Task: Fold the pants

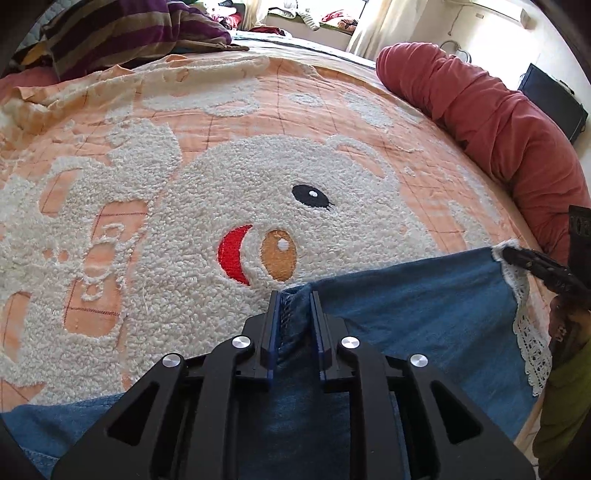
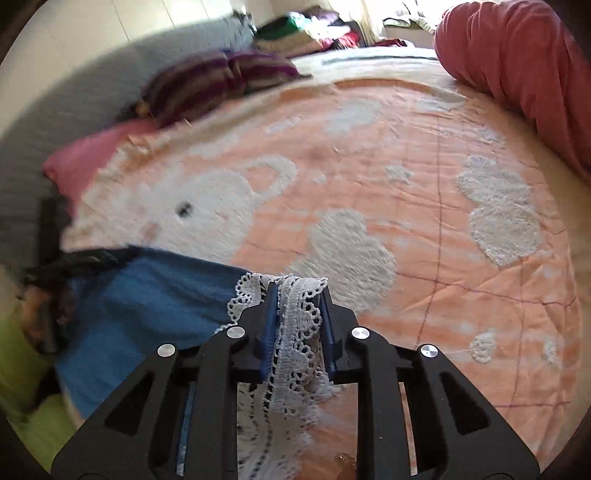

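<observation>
We see the blue denim pants (image 1: 424, 314) lying at the near edge of the bed, on a peach blanket (image 1: 229, 122) with a fluffy white cartoon face. The left hand-held gripper (image 1: 293, 299) pinches a stitched denim seam between its blue pads. The right hand-held gripper (image 2: 297, 295) pinches the white lace trim (image 2: 299, 332) at the pants' hem. A red bolster (image 1: 491, 122) lies along the bed's right edge, and a striped cloth (image 1: 122, 29) sits at the far left corner.
</observation>
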### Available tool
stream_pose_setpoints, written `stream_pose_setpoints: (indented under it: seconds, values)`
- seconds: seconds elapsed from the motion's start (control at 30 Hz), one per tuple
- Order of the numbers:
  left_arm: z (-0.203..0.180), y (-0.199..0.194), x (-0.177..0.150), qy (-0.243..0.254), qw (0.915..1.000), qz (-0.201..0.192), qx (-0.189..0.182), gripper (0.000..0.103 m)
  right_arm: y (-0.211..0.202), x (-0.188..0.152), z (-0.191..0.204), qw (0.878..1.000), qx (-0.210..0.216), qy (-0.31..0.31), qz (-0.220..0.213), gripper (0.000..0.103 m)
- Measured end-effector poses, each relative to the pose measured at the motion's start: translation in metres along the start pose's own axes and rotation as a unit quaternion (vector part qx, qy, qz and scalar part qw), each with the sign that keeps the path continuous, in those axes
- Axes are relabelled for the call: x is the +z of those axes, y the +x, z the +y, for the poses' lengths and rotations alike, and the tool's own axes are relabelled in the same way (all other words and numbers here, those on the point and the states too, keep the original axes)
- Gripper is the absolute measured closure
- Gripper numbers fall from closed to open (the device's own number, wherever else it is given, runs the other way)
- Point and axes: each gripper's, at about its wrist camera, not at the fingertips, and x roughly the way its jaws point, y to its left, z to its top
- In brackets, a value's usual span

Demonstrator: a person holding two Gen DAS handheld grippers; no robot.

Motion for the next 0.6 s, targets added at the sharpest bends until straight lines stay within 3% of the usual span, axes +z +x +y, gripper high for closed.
stream_pose_setpoints:
  seconds: [0.07, 0.13, 0.23, 0.33, 0.47, 0.57, 0.6]
  values:
    - [0.002, -0.001, 0.000, -0.008, 1.0000, -0.001, -0.002, 0.084, 0.010, 0.000, 0.000, 1.000, -0.024, -0.006, 0.006, 0.084]
    - [0.006, -0.005, -0.002, -0.013, 0.9999, -0.004, 0.000, 0.081, 0.008, -0.002, -0.006, 0.999, -0.035, 0.000, 0.004, 0.072]
    - [0.009, -0.013, -0.004, -0.021, 0.9997, -0.013, 0.007, 0.071, -0.006, -0.004, -0.009, 0.999, -0.049, 0.002, -0.007, 0.061]
    - [0.012, -0.027, -0.009, -0.033, 0.9991, -0.024, 0.012, 0.067, -0.030, -0.007, -0.001, 0.997, -0.066, -0.020, -0.026, 0.056]
    - [0.008, -0.059, -0.025, -0.025, 0.9978, -0.044, 0.041, 0.067, -0.062, -0.019, 0.013, 0.996, -0.060, -0.045, -0.040, 0.052]
    - [0.006, -0.085, -0.043, -0.015, 0.9975, -0.054, 0.043, 0.051, -0.079, -0.032, 0.031, 0.995, -0.058, -0.075, -0.044, 0.052]
    - [0.007, -0.092, -0.050, -0.019, 0.9975, -0.054, 0.043, 0.051, -0.083, -0.037, 0.038, 0.994, -0.053, -0.085, -0.042, 0.052]
